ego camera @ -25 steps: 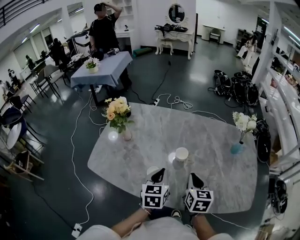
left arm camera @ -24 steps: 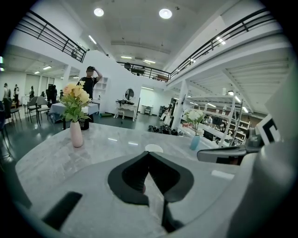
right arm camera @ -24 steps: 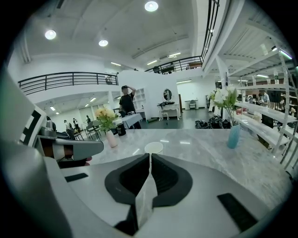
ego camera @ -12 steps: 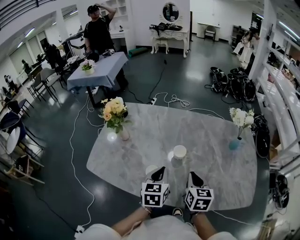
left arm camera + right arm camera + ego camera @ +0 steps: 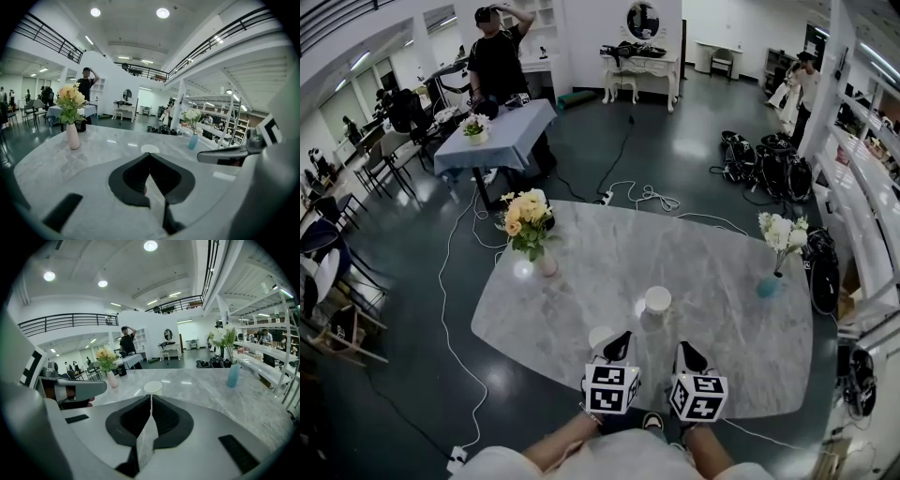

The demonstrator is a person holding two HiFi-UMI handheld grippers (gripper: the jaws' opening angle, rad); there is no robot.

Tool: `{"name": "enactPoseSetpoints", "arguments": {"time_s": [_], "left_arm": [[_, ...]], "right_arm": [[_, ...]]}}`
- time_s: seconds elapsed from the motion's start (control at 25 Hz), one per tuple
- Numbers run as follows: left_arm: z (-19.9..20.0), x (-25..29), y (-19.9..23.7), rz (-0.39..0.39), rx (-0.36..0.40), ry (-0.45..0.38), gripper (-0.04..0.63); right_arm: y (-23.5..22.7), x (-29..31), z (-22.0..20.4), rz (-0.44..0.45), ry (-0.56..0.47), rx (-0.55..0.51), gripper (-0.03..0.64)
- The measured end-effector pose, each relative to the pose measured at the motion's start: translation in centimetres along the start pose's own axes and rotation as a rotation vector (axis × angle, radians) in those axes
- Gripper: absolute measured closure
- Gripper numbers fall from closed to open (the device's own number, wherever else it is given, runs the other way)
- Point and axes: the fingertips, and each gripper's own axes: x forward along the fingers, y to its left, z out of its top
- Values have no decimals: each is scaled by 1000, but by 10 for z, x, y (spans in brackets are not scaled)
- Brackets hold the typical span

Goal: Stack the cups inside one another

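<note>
Two white paper cups stand on the marble table point(image 5: 581, 281). One cup point(image 5: 657, 300) point(image 5: 153, 387) is upright near the table's middle, a short way beyond my right gripper point(image 5: 686, 352) point(image 5: 151, 396). The other cup point(image 5: 602, 336) point(image 5: 150, 149) sits just past the tips of my left gripper point(image 5: 620, 343) point(image 5: 149, 154). Both grippers hover side by side over the near edge, and neither touches a cup. Each pair of jaws meets at the tips with nothing between them.
A pink vase of yellow flowers point(image 5: 532, 228) stands at the table's far left, and a blue vase of white flowers point(image 5: 774, 272) at the far right. Cables point(image 5: 649, 199) trail over the floor behind. A person point(image 5: 498, 58) stands by a cloth-covered table point(image 5: 494, 127) further back.
Nothing on the table has moved and both grippers keep their places. Only the head view has shifted slightly.
</note>
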Motion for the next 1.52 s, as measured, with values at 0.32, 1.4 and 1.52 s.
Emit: {"name": "enactPoseSetpoints", "arguments": {"time_s": [0.32, 1.4, 1.52], "left_arm": [[-6, -2, -1, 24, -1, 9, 598], [-98, -97, 100, 422, -227, 93, 598], [-111, -100, 103, 435, -259, 106, 598]], "right_arm": [[-1, 0, -6, 28, 13, 11, 600], [126, 54, -75, 410, 228, -128, 601], [135, 57, -88, 433, 260, -139, 601]]}}
